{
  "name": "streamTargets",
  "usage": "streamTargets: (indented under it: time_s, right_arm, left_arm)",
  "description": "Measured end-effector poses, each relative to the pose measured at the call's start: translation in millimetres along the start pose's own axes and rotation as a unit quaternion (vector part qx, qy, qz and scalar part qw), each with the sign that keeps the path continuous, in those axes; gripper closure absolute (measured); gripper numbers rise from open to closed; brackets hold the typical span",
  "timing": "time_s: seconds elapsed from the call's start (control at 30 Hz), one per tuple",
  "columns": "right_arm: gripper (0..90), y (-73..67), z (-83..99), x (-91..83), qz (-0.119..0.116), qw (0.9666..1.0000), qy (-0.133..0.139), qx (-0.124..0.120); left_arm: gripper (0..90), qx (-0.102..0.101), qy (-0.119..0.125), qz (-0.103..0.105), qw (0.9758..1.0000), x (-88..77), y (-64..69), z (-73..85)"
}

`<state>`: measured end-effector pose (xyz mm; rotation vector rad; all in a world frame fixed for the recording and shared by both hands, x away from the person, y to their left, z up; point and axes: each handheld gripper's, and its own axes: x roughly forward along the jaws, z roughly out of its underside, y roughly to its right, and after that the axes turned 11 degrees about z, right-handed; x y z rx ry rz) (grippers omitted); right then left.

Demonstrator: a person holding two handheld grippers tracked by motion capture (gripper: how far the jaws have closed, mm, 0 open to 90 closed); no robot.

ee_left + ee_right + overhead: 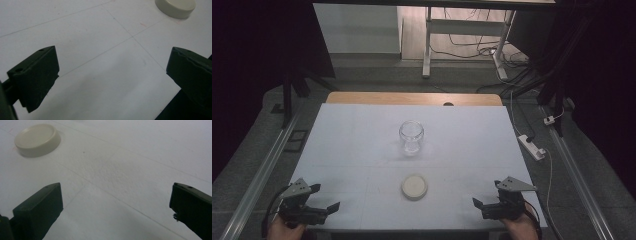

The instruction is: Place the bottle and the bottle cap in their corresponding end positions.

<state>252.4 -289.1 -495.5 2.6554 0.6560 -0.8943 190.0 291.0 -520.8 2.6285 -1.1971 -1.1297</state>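
High view has my left gripper (326, 197) at the near left corner of the table (352, 135) and my right gripper (486, 197) at the near right corner, both low over the white surface, each pointing inward toward the middle. Between them, near the front edge and well apart from both, lies the cream lid (414, 186), flat on the table. Farther off, straight beyond the lid, the clear glass jar (411, 136) stands upright and uncovered, near the table's centre.

Nothing lies between either gripper and the lid; bare white surface runs from each set of jaws to it. In the left gripper view the lid (175, 7) sits at the far right, beyond thin lines drawn on the surface; in the right gripper view it (37, 139) sits at the far left. The table's near edge runs just under my hands, its left and right edges close outside each gripper, and a wooden strip (412, 98) shows along the far edge.

Both pairs of jaws stand wide apart, holding nothing and touching nothing I can see.
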Motion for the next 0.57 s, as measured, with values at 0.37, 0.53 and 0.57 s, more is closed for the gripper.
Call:
streamTargets:
  time_s: [0.37, 0.53, 0.57]
  right_arm:
    - [0.0, 7.3, 13.4, -10.6, 0.026, 0.9991, -0.031, 0.009]
    - [0.0, 7.2, 15.4, -13.5, 0.03, 0.9988, -0.038, 0.008]
    - [0.0, 7.4, 15.6, -13.3, 0.03, 0.9988, -0.039, 0.007]
  left_arm:
    - [0.0, -0.014, -0.003, -0.017, 0.9998, -8.4, 2.2, 10.4]
    - [0.0, -0.021, -0.003, -0.019, 0.9996, -9.8, 1.8, 11.6]
    - [0.0, -0.021, -0.006, -0.019, 0.9996, -9.1, 1.8, 11.1]
